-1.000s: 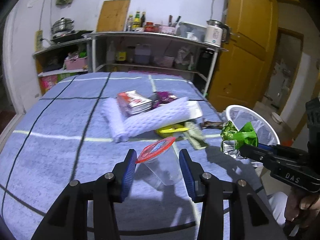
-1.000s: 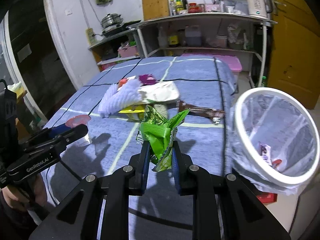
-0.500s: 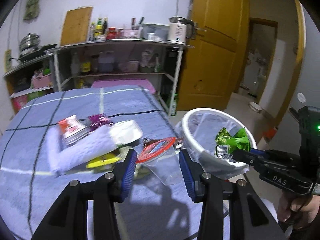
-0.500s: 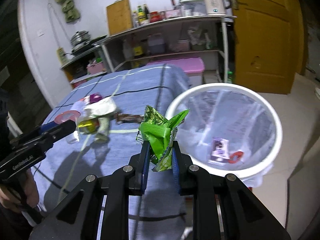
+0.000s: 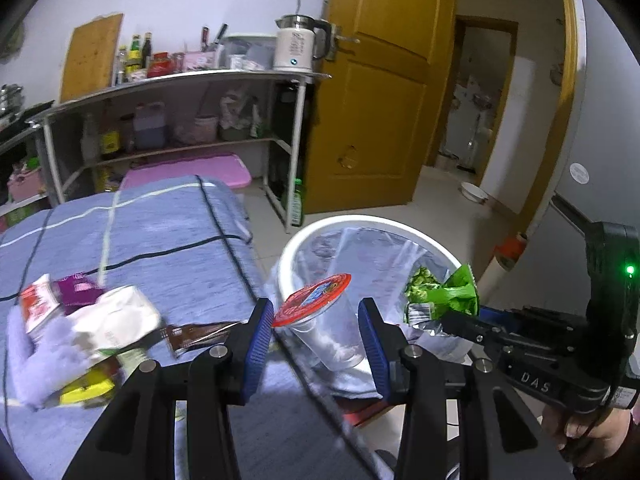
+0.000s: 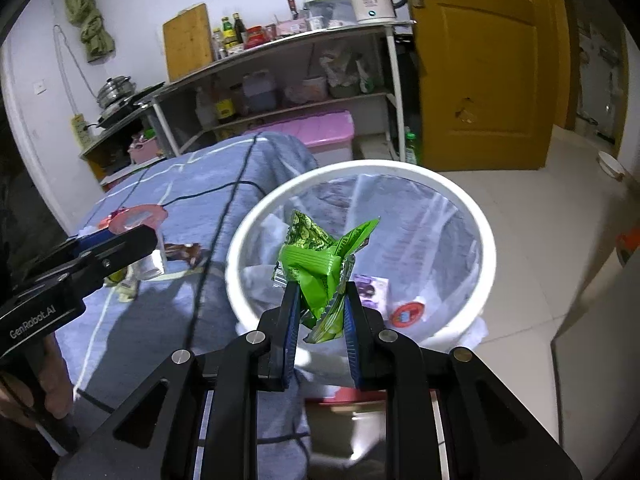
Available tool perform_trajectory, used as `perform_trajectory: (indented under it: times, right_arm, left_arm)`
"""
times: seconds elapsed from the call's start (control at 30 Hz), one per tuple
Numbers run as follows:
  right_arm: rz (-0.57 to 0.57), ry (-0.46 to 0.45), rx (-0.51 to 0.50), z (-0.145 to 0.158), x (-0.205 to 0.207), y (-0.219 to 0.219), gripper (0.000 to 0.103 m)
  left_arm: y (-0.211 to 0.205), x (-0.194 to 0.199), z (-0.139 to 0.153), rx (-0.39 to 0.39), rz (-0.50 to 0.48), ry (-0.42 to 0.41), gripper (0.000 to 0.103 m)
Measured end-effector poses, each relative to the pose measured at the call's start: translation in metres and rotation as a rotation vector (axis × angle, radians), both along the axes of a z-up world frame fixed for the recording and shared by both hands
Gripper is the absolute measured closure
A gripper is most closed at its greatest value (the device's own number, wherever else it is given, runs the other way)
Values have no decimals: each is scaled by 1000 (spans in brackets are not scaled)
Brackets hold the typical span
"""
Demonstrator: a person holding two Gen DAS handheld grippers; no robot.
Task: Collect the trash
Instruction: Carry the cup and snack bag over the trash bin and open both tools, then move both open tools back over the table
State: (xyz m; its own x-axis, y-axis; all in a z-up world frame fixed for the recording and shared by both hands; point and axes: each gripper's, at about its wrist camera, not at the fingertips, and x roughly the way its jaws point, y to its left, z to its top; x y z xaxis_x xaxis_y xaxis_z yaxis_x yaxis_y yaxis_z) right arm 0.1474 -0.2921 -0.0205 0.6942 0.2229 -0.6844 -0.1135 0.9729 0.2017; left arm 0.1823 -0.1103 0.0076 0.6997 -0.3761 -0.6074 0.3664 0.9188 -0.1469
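A: Trash status? Where's the green wrapper (image 6: 316,268)?
B: Right gripper (image 6: 318,316), jaws clamped narrow on it, hanging over the open mouth of the white bin (image 6: 486,240). Bin has a clear liner, a couple of scraps at the bottom.
A: Left side?
B: Left gripper (image 5: 316,340) holds a clear plastic cup (image 5: 332,328) with a red peel lid, jaws fairly wide, pads on its sides. Cup sits over the near rim of the bin, just off the bench (image 5: 160,232) edge.
A: Remaining?
B: Brown wrapper (image 5: 196,334), white packet (image 5: 116,320), yellow piece (image 5: 86,390), all clustered near the bench's bin-side edge.
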Motion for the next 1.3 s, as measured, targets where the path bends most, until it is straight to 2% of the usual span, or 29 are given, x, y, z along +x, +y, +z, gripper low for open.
perform_trajectory:
  times: [0.5, 0.57, 0.67, 0.77, 1.0, 1.3]
  right_arm:
    - [-39, 48, 3, -15, 15, -21, 79]
    - [-42, 52, 3, -16, 17, -21, 76]
    - [-43, 55, 8, -18, 18, -22, 63]
    - [-47, 53, 7, -19, 16, -21, 62]
    - [-52, 40, 0, -14, 11, -21, 62]
    - [-14, -10, -20, 8, -8, 0, 62]
  left_arm:
    - [-38, 36, -27, 2, -80, 69, 58]
    - [-40, 38, -29, 5, -84, 79, 58]
    - [-40, 39, -31, 1, -82, 85, 53]
    - [-38, 40, -32, -12, -79, 89, 49]
    - [-29, 34, -27, -36, -59, 79, 49]
    - [-2, 2, -10, -46, -15, 45, 49]
